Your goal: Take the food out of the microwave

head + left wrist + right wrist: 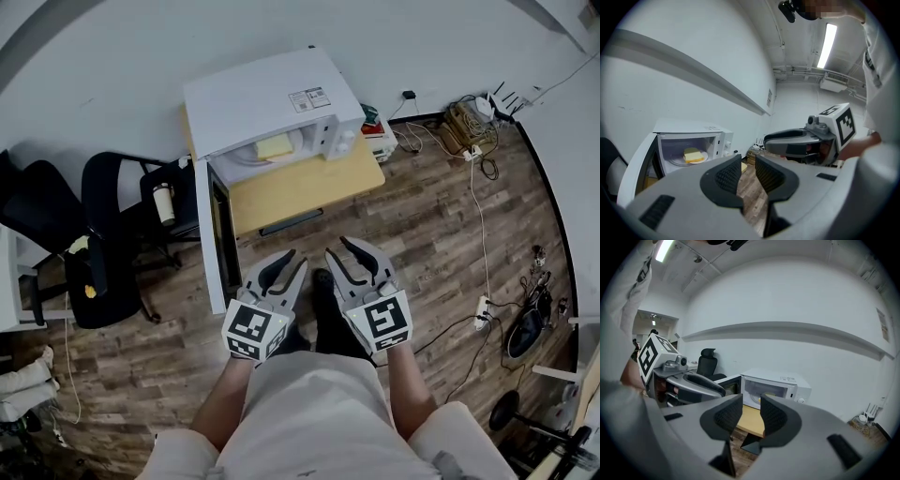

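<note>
A white microwave (272,103) stands on a wooden table (309,187), its door (208,234) swung open to the left. Inside, a yellow block of food (275,146) lies on a plate; the left gripper view shows the food (693,155) in the lit cavity. My left gripper (286,262) and right gripper (345,251) hang side by side in front of the table, short of the microwave. Both are open with nothing between their jaws. In its own view the left gripper (748,164) frames wood floor. The right gripper (751,405) points toward the microwave (776,380).
Black office chairs (103,225) stand left of the table, close to the open door. Cables, a power strip (483,309) and boxes (464,122) lie on the wood floor at the right and along the wall.
</note>
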A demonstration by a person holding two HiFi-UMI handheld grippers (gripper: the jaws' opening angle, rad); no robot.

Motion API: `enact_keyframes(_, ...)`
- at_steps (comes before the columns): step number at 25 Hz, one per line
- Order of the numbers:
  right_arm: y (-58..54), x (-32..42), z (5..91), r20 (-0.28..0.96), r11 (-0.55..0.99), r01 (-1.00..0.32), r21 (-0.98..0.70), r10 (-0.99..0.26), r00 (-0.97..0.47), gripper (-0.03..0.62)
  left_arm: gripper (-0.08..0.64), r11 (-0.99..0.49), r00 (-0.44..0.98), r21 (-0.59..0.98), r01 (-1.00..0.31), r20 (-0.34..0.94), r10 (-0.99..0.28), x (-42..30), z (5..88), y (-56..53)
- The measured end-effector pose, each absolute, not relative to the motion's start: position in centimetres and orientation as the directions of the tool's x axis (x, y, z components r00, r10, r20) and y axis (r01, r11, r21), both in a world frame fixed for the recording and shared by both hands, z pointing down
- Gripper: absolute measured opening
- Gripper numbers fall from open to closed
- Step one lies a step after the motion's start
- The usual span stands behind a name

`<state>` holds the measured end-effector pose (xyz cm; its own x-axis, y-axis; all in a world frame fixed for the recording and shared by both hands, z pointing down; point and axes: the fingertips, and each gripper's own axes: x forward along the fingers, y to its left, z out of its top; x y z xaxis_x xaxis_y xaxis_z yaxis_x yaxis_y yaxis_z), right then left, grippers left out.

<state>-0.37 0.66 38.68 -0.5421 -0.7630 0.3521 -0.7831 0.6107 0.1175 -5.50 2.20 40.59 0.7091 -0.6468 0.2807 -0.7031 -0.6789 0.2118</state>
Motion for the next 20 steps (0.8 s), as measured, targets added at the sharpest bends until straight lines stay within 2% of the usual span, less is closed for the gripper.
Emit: enact_keyframes(20,-15.3,1.2,42.5,0.382,0.744,-0.654,0.133,-0.648,-0.659,0.121,0.072,-0.493,0.525,0.182,-0.851,0.350,-0.776,-4.1,42.3,-11.8)
